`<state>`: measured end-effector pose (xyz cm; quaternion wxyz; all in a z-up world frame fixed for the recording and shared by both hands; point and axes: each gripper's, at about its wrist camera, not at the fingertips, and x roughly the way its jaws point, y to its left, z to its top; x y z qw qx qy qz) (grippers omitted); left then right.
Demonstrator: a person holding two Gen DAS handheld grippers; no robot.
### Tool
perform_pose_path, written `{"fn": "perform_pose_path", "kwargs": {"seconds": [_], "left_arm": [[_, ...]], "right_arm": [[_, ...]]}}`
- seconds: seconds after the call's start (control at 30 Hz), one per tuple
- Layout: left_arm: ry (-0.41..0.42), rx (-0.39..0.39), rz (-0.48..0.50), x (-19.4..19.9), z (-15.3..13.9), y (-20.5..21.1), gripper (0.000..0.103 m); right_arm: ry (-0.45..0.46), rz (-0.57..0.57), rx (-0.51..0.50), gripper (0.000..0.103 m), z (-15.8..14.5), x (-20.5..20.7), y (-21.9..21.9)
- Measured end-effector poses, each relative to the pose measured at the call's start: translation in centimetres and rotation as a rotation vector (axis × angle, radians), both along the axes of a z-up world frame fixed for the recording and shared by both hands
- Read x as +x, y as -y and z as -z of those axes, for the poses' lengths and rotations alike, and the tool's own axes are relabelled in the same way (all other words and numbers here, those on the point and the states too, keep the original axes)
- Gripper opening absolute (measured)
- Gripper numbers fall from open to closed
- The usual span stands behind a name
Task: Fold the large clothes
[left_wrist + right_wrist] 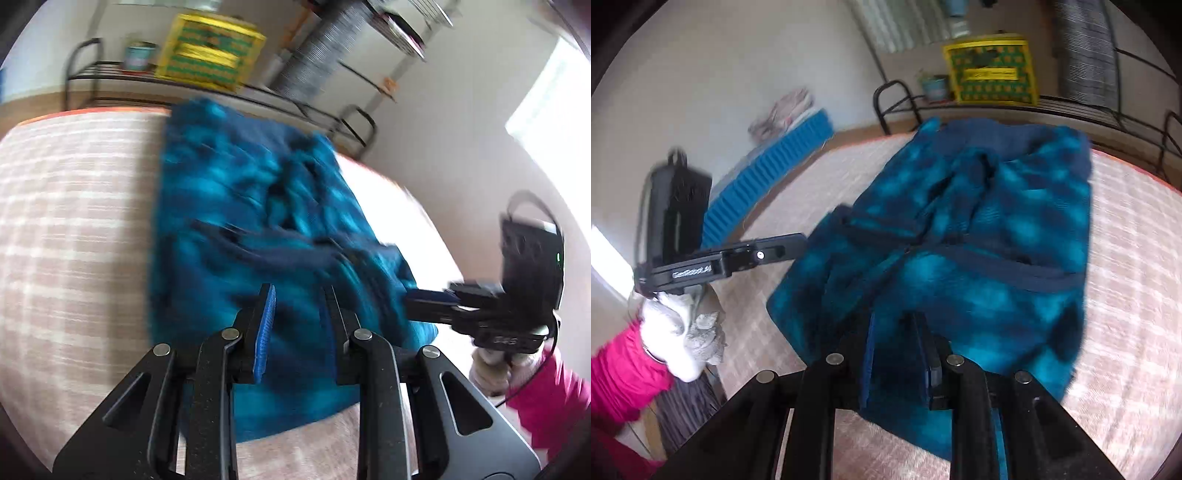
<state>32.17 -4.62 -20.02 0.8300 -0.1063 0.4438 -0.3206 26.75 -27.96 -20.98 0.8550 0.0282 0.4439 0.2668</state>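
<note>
Blue patterned garment [979,236] lies crumpled on pink checked bed cover [1126,295]. Right gripper [897,354] over garment's near edge, fingers apart, fabric between them. Left gripper [798,245] reaches garment's left edge; closure unclear. Yellow box [991,70] beyond garment.

Mottled teal-and-navy garment [979,236] — pink-and-white checked cover [74,221] — yellow-green patterned box [991,70]; magenta sleeve [624,369].

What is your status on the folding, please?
Left gripper open above blue garment. Right gripper at its near edge, grip unclear. Garment rumpled on mattress, unobstructed.
</note>
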Motion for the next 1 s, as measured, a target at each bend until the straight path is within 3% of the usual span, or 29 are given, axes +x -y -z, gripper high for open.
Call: {"fn": "perform_pose_path", "kwargs": {"seconds": [0.07,0.17,0.27,0.37,0.47,0.67,0.7,0.77,0.83,0.97,1.0], "left_arm": [[-0.013,0.044,-0.013,0.6,1.1,1.1,0.023],[-0.059,0.133,-0.115,3.6,3.6,1.7,0.021],[-0.074,0.125,-0.183,5.5,4.8,1.1,0.006],[-0.092,0.086,-0.186,5.7,5.3,0.7,0.005],[-0.105,0.077,-0.167,5.3,4.4,0.4,0.005],[-0.023,0.043,-0.135,1.6,-1.2,-1.9,0.006],[0.009,0.035,-0.133,0.7,-2.8,-2.5,0.008],[0.073,0.017,-0.128,-1.0,-5.9,-3.9,0.031],[0.116,0.011,-0.130,-1.6,-8.4,-5.4,0.045],[0.211,-0.047,-0.133,-3.2,-14.0,-8.8,0.045],[0.234,-0.064,-0.131,-3.5,-15.3,-9.7,0.045]], "right_arm": [[-0.014,0.031,-0.029,0.015,1.1,1.3,-0.7],[-0.039,0.116,-0.062,0.008,2.5,3.9,-0.2],[-0.054,0.157,-0.073,0.007,3.4,4.9,0.3],[-0.081,0.178,-0.026,0.008,3.4,4.9,1.1],[-0.066,0.213,0.005,0.018,1.9,3.6,1.8],[0.077,0.293,-0.052,0.028,-3.4,-1.7,2.2],[0.108,0.312,-0.049,0.028,-4.6,-2.8,2.2],[0.187,0.363,-0.062,0.029,-7.4,-5.6,1.9],[0.246,0.409,-0.066,0.034,-10.1,-8.2,1.7],[0.309,0.470,-0.014,0.059,-14.6,-12.6,1.2],[0.333,0.483,-0.022,0.059,-15.9,-13.7,0.9]]}}
